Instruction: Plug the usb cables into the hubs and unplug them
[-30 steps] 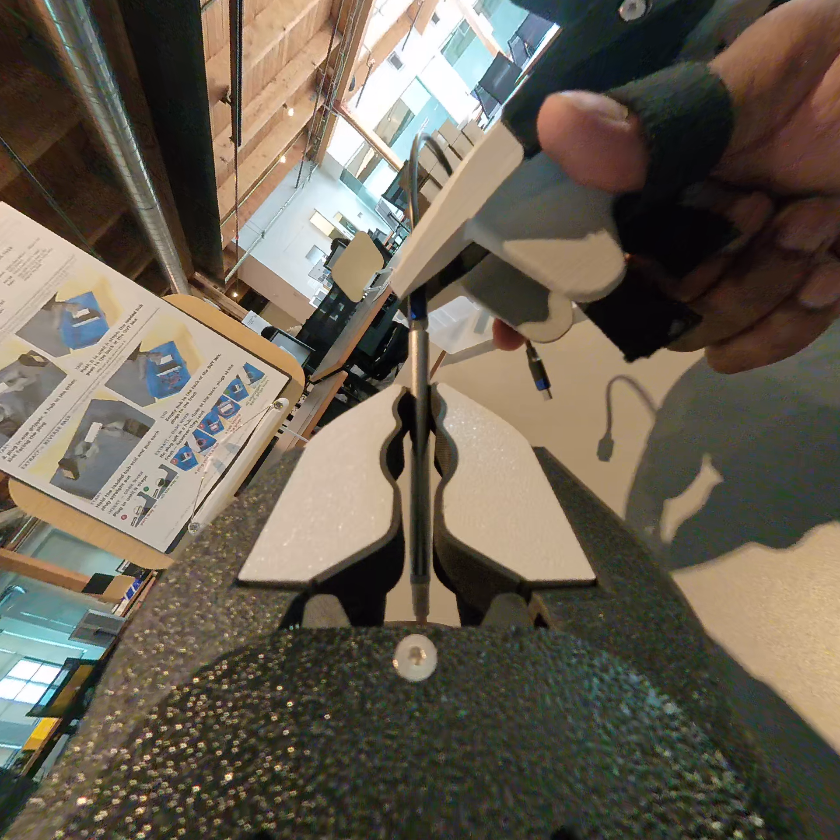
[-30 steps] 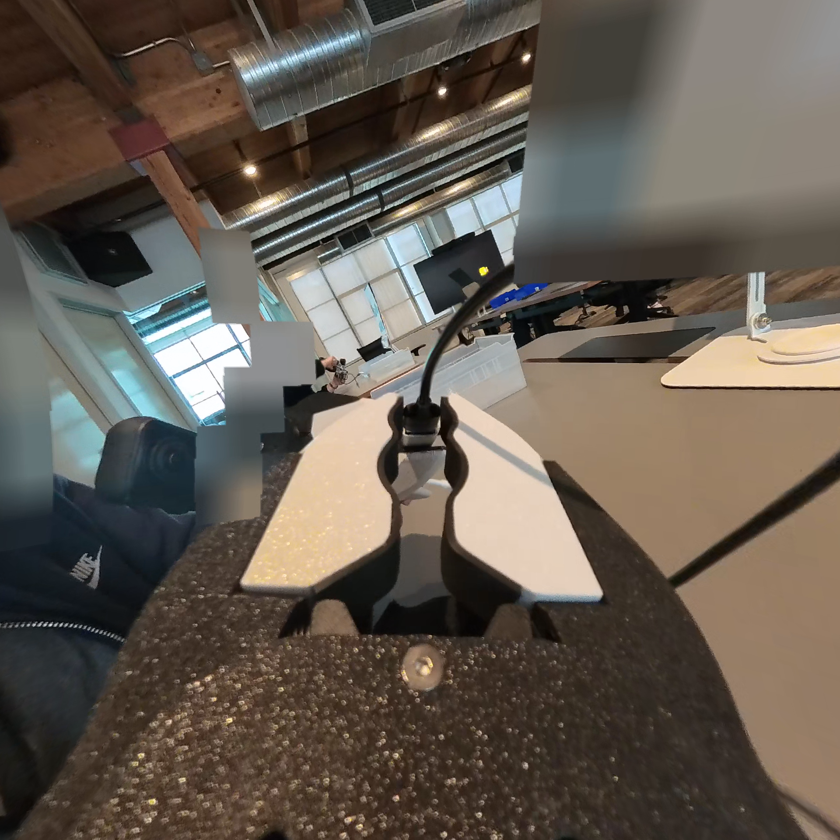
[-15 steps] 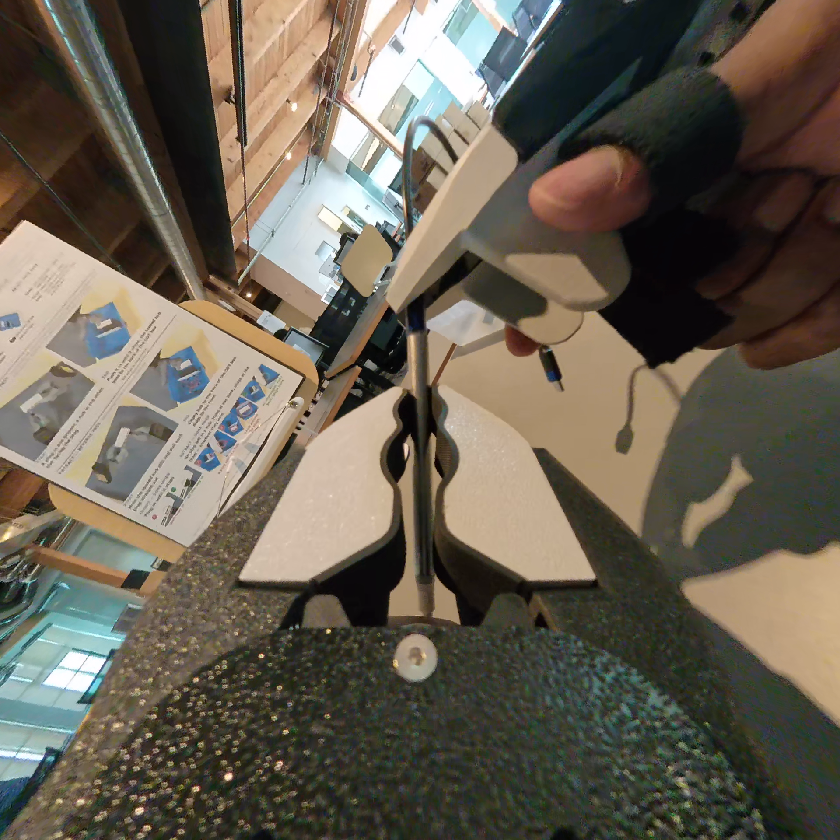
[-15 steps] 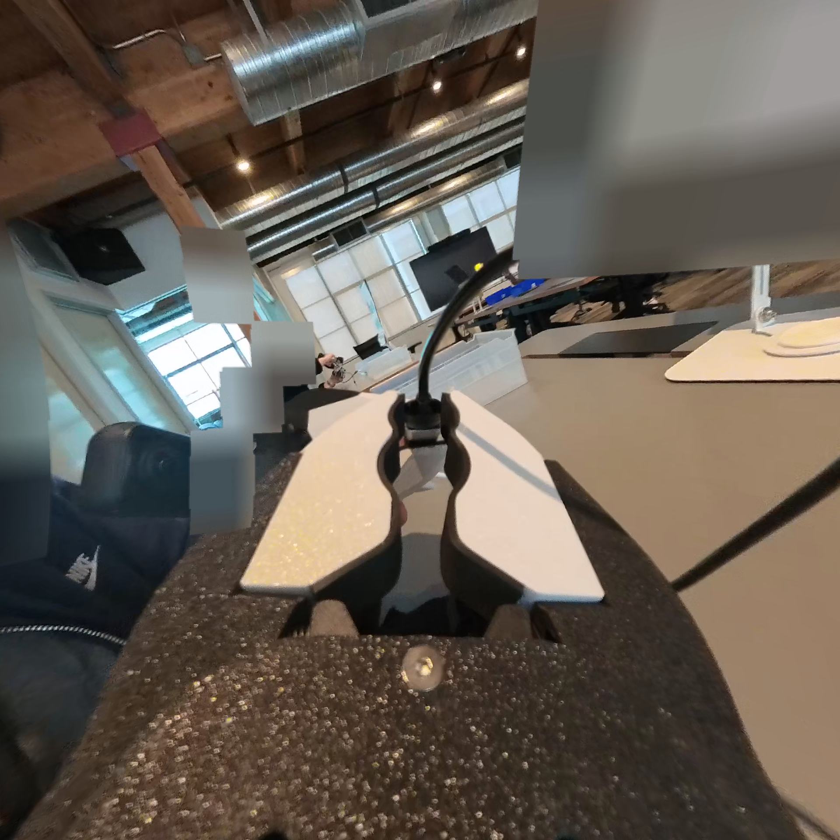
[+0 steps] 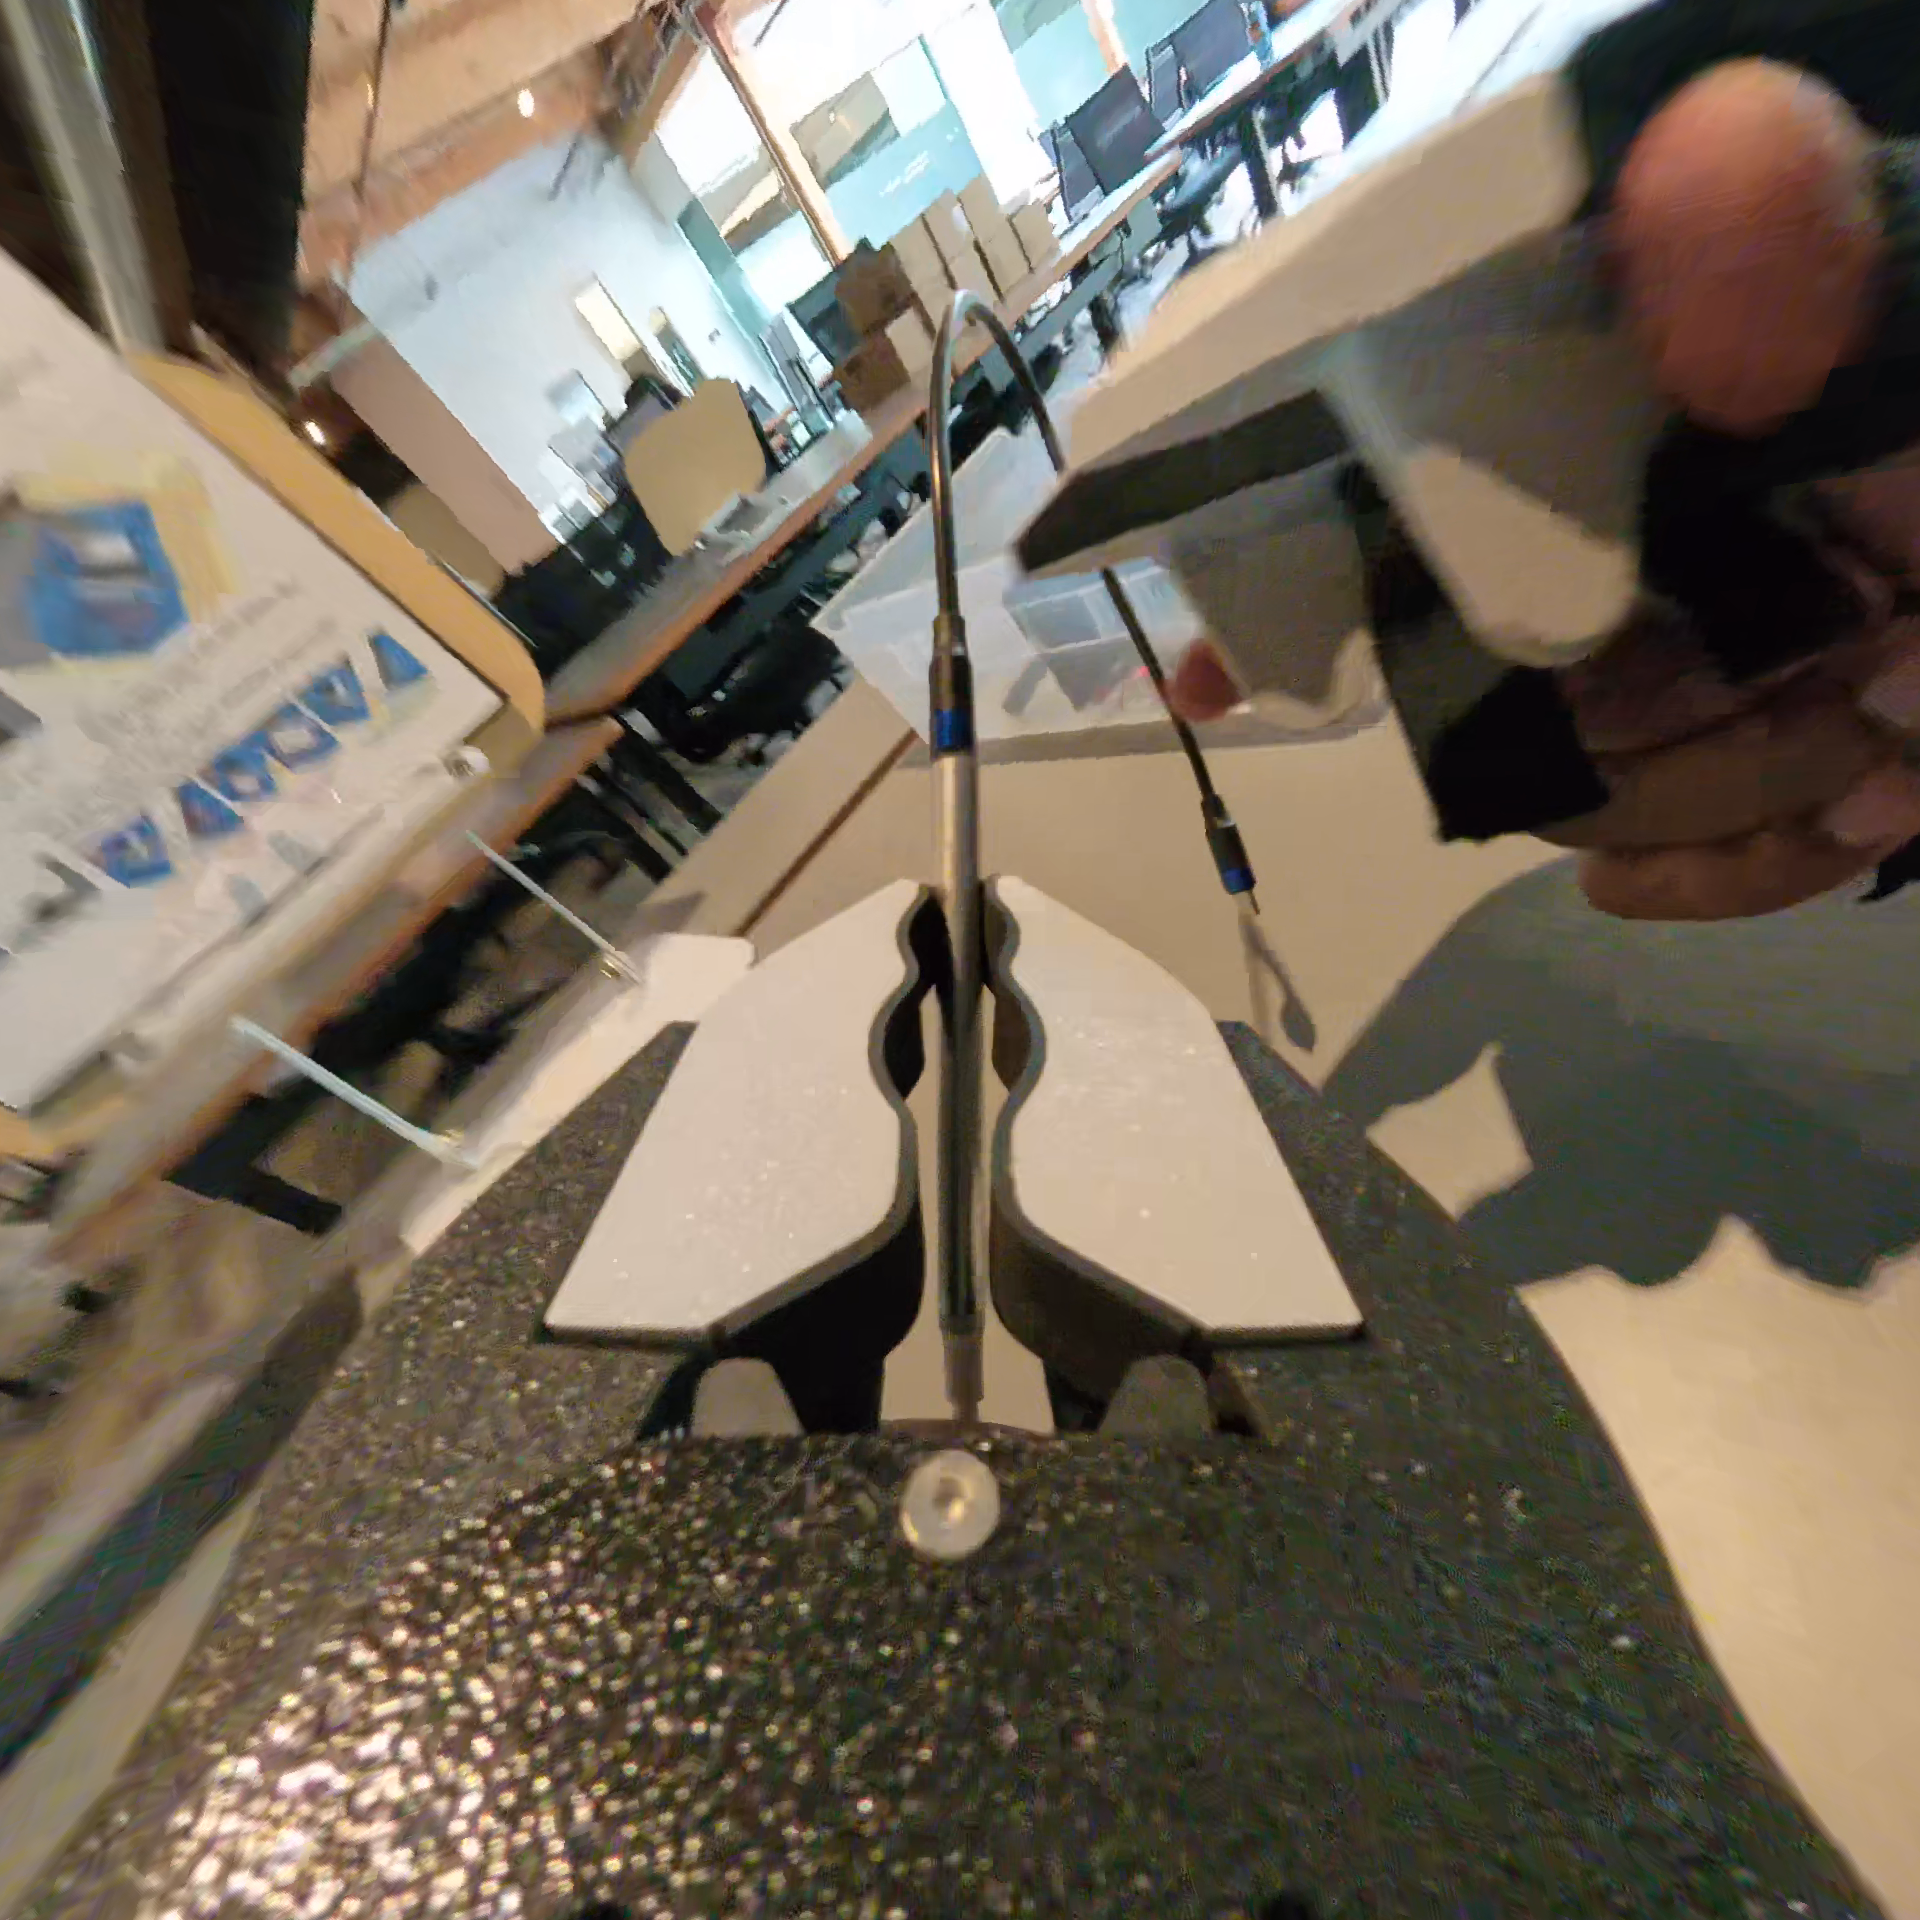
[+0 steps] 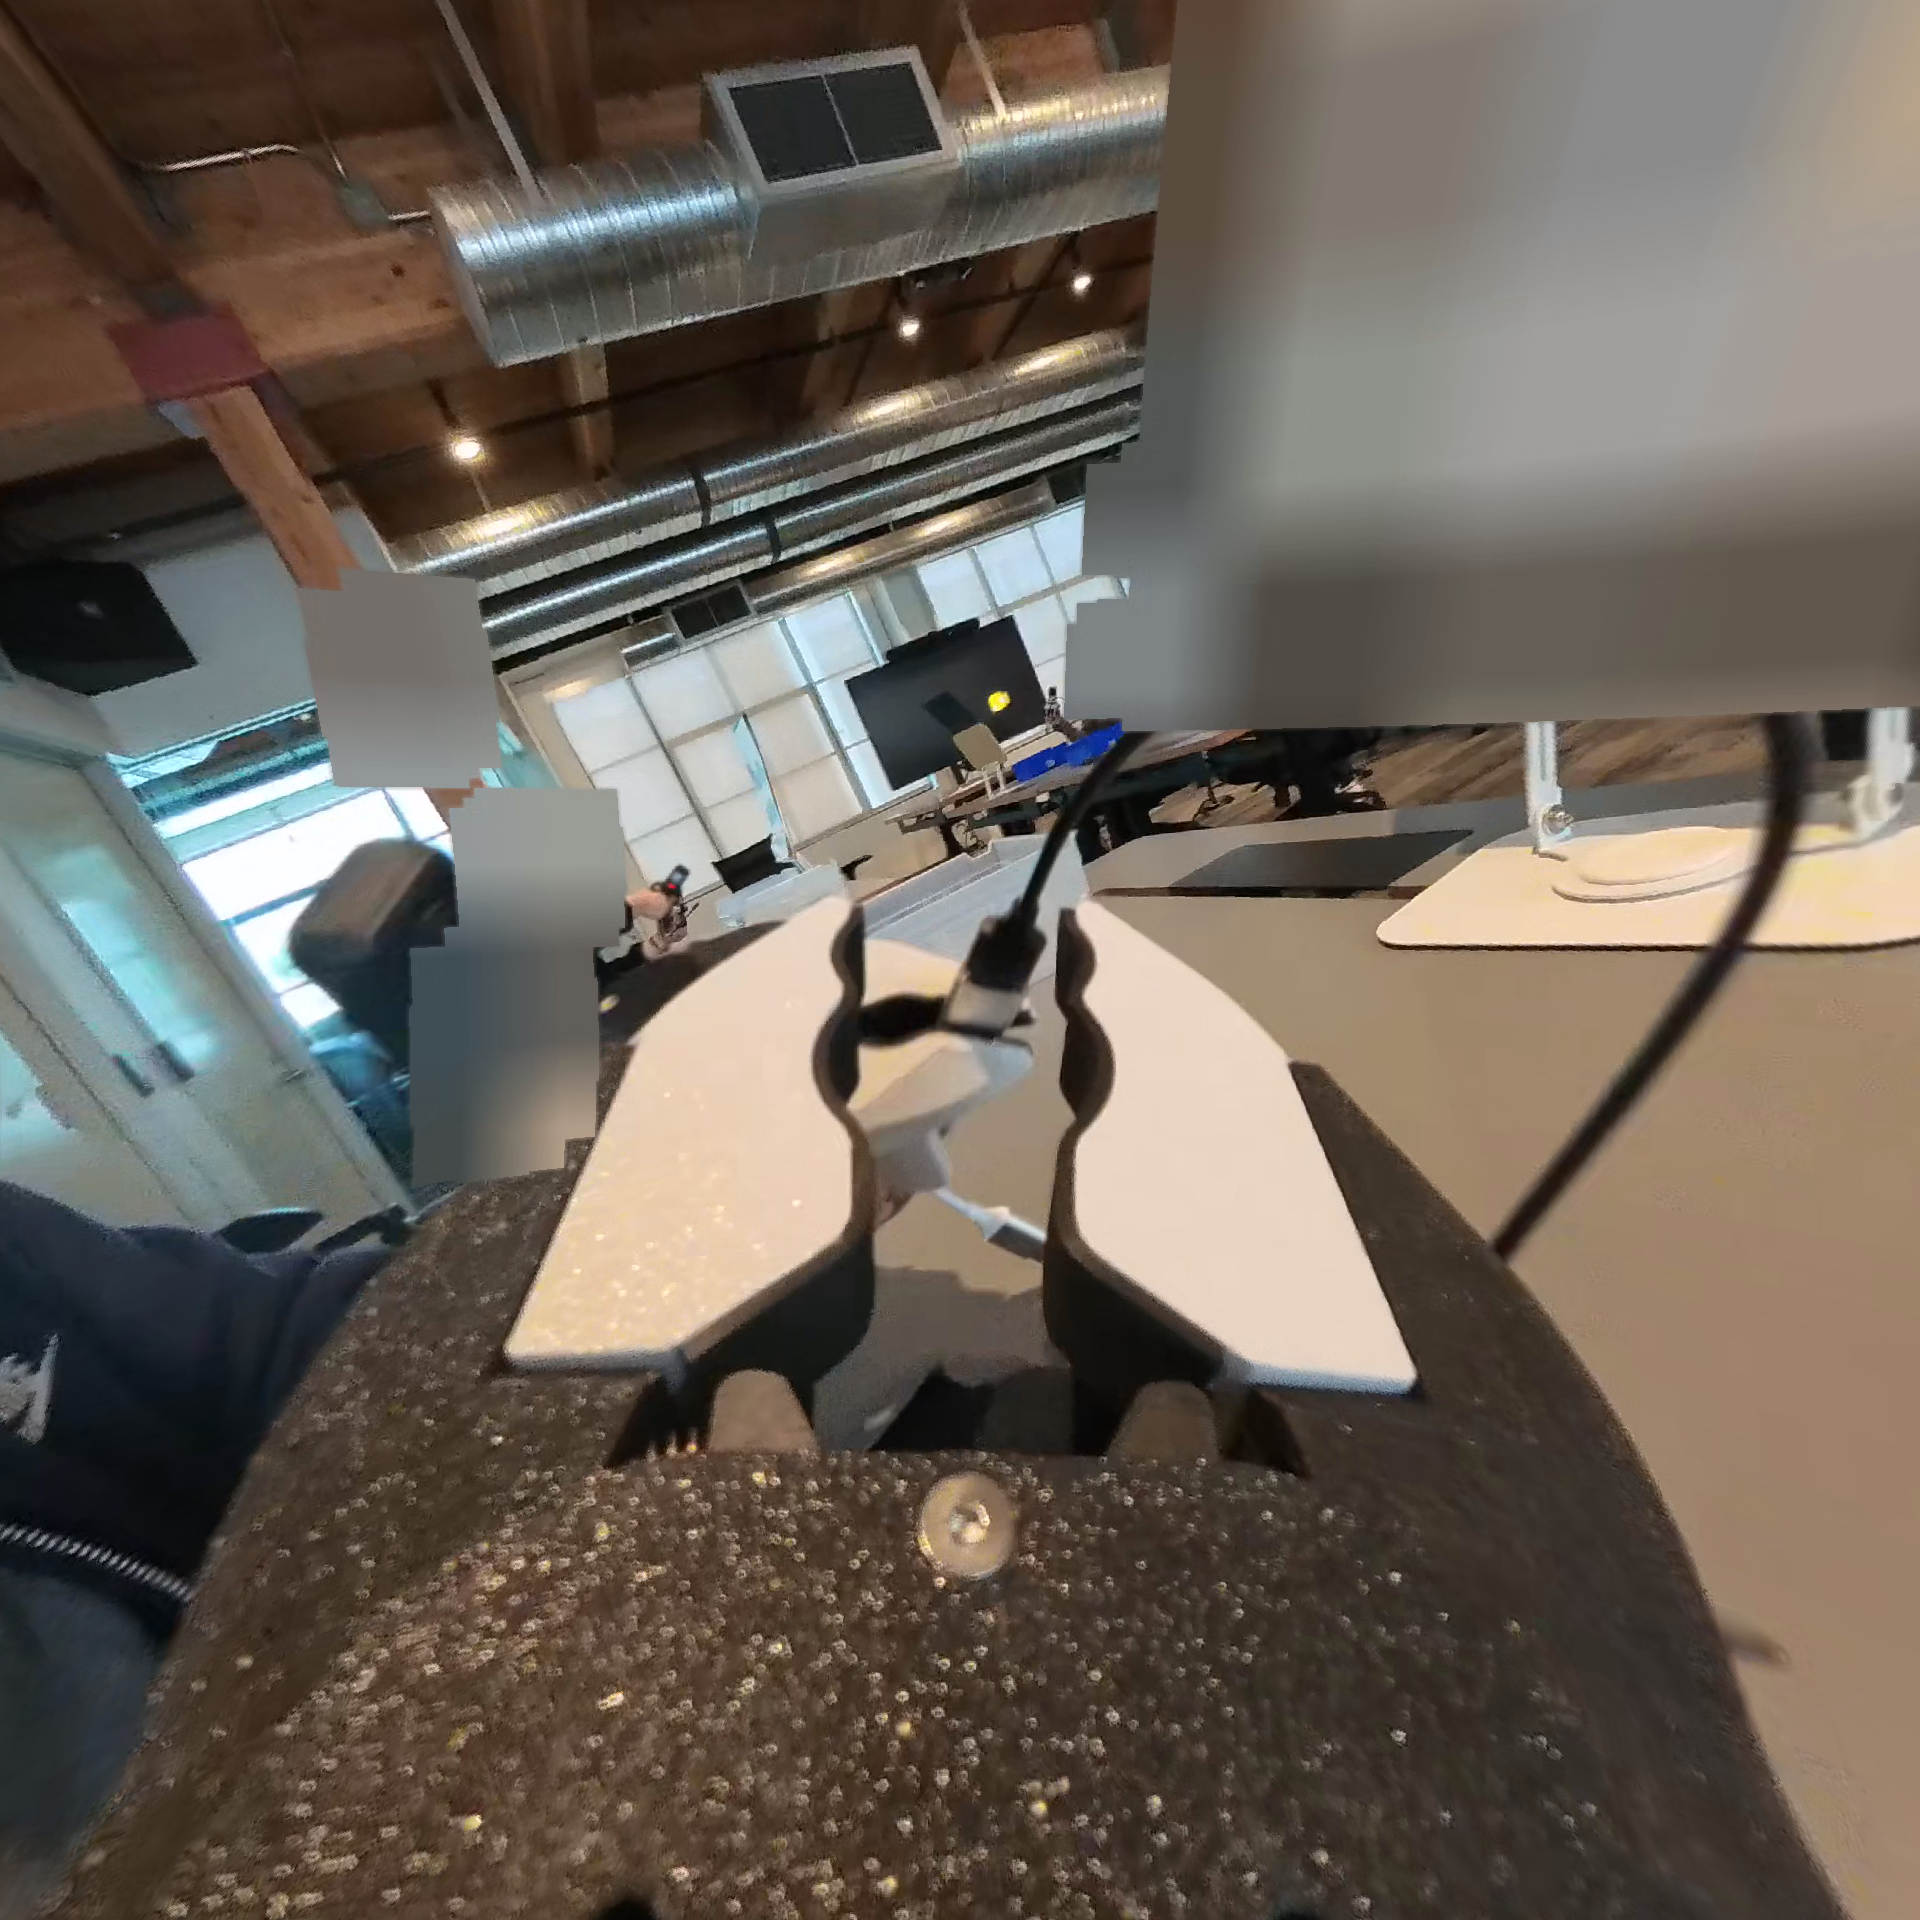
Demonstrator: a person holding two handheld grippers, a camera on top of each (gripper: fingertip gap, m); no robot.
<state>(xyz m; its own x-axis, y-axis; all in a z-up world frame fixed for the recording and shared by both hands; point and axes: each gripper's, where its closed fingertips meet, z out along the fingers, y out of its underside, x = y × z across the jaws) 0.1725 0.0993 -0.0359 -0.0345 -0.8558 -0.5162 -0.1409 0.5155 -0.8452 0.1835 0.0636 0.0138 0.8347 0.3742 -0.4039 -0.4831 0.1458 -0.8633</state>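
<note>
My left gripper (image 5: 956,904) is shut on a thin silver connector bar (image 5: 954,1039) with a blue ring. Its grey cable (image 5: 966,343) arcs up and over to the right. The cable's other end (image 5: 1231,852), also blue-ringed, hangs free above the table. My right gripper (image 6: 956,925) is open. Between its fingers sits a black USB plug (image 6: 1003,961), tilted, with its metal end at a white hub (image 6: 925,1091). Neither finger touches it. The right gripper also shows blurred in the left wrist view (image 5: 1299,488), held by a hand (image 5: 1766,520).
An instruction sheet on a wooden board (image 5: 156,727) stands at the left. A clear plastic bin (image 5: 1039,644) sits at the back of the grey table (image 5: 1714,1558). A beige mat with a white stand (image 6: 1662,904) and a black mat (image 6: 1320,862) lie far right. A black cable (image 6: 1662,1039) loops at the right. Across from one pair of fingers to the other is roughly 6 cm.
My right gripper has opened and let go of the black plug, which now leans right between the fingers. The left view has swung down toward the table, still gripping the silver connector.
</note>
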